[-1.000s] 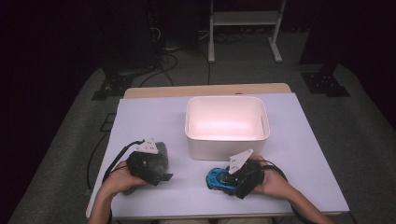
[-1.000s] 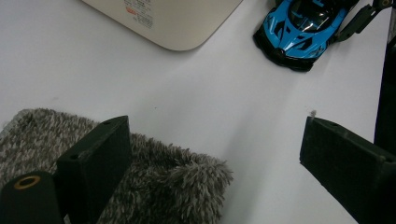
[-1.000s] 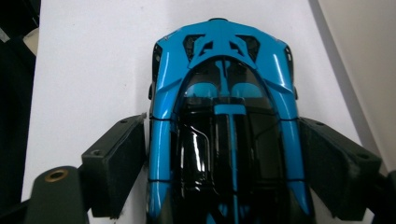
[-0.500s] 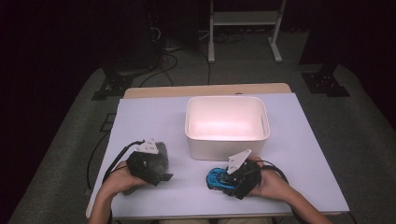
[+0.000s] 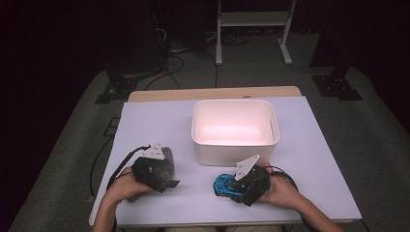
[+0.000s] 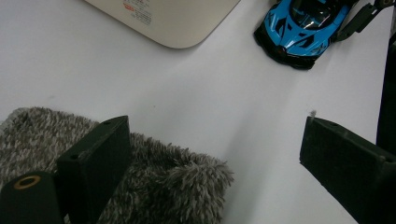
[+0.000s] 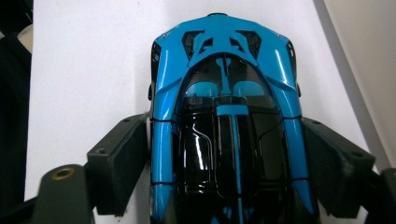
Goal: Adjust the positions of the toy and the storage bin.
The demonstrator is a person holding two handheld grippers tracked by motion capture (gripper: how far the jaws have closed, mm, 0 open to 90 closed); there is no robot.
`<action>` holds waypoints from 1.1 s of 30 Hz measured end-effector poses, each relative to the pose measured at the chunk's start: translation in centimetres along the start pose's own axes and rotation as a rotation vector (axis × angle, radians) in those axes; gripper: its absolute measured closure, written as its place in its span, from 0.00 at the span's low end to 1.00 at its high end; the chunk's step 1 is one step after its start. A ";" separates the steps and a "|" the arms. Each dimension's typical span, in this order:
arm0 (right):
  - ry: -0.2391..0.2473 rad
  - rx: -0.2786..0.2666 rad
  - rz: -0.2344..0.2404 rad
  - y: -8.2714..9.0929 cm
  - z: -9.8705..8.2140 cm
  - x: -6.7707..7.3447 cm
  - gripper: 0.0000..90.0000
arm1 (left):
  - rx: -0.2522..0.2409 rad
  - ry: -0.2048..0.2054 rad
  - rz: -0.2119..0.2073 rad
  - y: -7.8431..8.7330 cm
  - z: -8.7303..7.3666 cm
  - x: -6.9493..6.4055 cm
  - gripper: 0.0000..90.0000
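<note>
My left gripper (image 6: 215, 154) hangs with jaws wide apart. A grey shaggy cloth (image 6: 177, 182) lies lower left. A blue toy car (image 6: 303, 28) sits upper right, a white box (image 6: 173, 18) at top.

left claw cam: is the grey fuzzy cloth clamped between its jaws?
No: the left claw stands wide open, with one jaw resting over the grey fuzzy cloth and the other far off over the bare table.

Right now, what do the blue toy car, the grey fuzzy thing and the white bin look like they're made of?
Blue toy car: glossy painted body, likely die-cast metal or hard plastic; sharp highlights run along its black roof.
Grey fuzzy thing: soft shaggy fabric, perhaps a plush cloth or mitt; loose mottled fibres stand up from it.
White bin: smooth matte plastic by the look, with rounded moulded corners and a printed label underneath.
</note>
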State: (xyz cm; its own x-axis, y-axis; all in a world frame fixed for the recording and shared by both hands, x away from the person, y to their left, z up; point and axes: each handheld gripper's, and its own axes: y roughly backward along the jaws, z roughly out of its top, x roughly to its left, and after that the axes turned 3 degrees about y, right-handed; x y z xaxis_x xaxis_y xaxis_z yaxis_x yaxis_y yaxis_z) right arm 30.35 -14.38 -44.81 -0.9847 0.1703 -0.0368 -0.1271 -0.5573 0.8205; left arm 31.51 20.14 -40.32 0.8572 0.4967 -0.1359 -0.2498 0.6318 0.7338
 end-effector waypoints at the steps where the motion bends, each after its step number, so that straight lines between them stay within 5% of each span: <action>1: 0.000 0.002 -0.002 0.0 0.0 0.0 0.23 | -0.003 0.003 0.001 0.0 0.0 0.0 0.10; 21: 0.032 0.015 -0.002 0.3 0.4 0.1 0.28 | -0.008 0.007 0.003 0.2 -0.1 0.2 0.10; 33: 0.018 -0.021 0.042 0.7 0.6 0.3 0.28 | -0.009 0.003 0.005 0.3 -0.1 0.1 0.10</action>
State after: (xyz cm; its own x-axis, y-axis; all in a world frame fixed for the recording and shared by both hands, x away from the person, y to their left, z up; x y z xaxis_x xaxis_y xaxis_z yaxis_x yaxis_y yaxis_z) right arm 30.05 -14.26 -43.89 -0.9911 0.1322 -0.0128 -0.0878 -0.5803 0.8096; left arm 31.49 20.49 -40.19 0.8546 0.5017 -0.1339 -0.2584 0.6346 0.7283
